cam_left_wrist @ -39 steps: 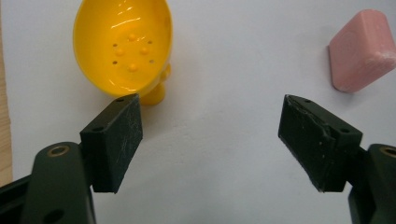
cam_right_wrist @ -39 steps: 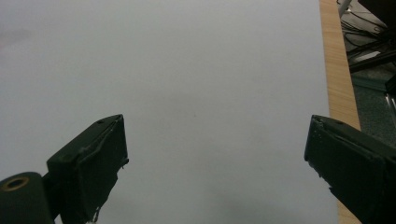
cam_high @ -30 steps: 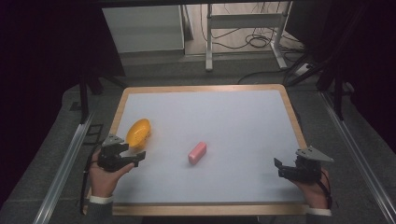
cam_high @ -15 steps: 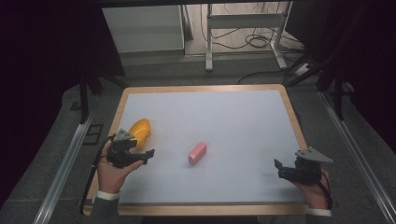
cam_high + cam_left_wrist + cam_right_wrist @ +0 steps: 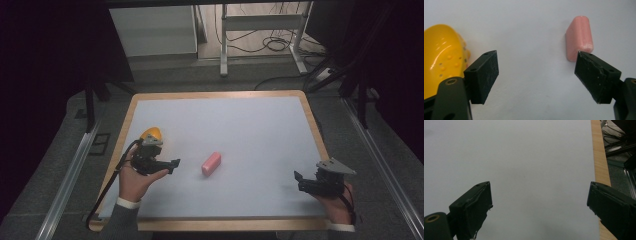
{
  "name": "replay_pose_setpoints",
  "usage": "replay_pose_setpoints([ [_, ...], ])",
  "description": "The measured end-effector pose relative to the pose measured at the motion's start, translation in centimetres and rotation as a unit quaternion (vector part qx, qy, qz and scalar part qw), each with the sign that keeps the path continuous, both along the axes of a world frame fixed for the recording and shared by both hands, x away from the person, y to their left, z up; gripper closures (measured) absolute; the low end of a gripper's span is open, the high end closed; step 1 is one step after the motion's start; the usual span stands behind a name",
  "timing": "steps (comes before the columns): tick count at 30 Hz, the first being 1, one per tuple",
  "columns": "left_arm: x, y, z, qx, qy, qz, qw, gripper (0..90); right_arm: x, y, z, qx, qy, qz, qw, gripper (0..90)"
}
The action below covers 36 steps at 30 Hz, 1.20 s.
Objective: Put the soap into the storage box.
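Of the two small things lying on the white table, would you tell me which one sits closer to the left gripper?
The yellow object: it lies right beside the left gripper, while the pink block lies apart, nearer the table's middle.

Yellow scoop [image 5: 441, 57]: glossy plastic w/ small dots, bright highlights. Pink block [image 5: 579, 37] right of scoop: matt, smooth, pale scuff at near end. Table [image 5: 260, 130]: matt pale top, light wood edge. Left gripper [image 5: 536, 75] pads: matt black, scratched, rough edges.
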<state>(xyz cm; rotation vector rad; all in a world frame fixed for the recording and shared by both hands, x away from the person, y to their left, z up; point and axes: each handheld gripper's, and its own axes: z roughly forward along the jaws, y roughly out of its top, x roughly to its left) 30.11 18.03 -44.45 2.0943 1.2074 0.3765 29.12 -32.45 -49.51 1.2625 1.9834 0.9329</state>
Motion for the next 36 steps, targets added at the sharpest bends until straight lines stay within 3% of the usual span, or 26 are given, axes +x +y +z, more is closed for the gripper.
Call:
replay_pose_setpoints([
  [14, 1.1, -3.7, 1.1, 0.014, -0.006, -0.036, 0.9992, 20.3, -0.1, 0.4, 0.1, -0.008, -0.002, 0.004, 1.0, 5.6],
  [20, 1.7, -5.3, 1.2, 0.024, -0.001, -0.05, 0.9985, 20.2, -0.1, 0.3, 0.1, -0.008, -0.002, 0.002, 1.0, 5.7],
  [24, 2.0, -6.2, 1.2, 0.019, 0.001, -0.057, 0.9982, 20.2, 0.0, 0.3, 0.0, -0.008, -0.001, 0.001, 1.0, 5.8],
  [29, 2.4, -7.2, 1.2, 0.033, 0.004, -0.065, 0.9973, 20.2, 0.0, 0.3, 0.0, -0.008, 0.0, 0.0, 1.0, 5.8],
  [32, 2.8, -7.7, 1.1, 0.026, 0.012, -0.068, 0.9973, 20.2, 0.0, 0.3, 0.0, -0.008, 0.001, -0.001, 1.0, 5.8],
  [34, 3.0, -8.1, 0.9, 0.041, 0.012, -0.065, 0.997, 20.2, 0.0, 0.3, 0.0, -0.009, 0.002, -0.001, 1.0, 5.9],
  [36, 3.2, -8.5, 0.9, 0.04, 0.014, -0.07, 0.9966, 20.2, 0.0, 0.2, -0.1, -0.01, 0.003, -0.001, 0.9999, 5.9],
])
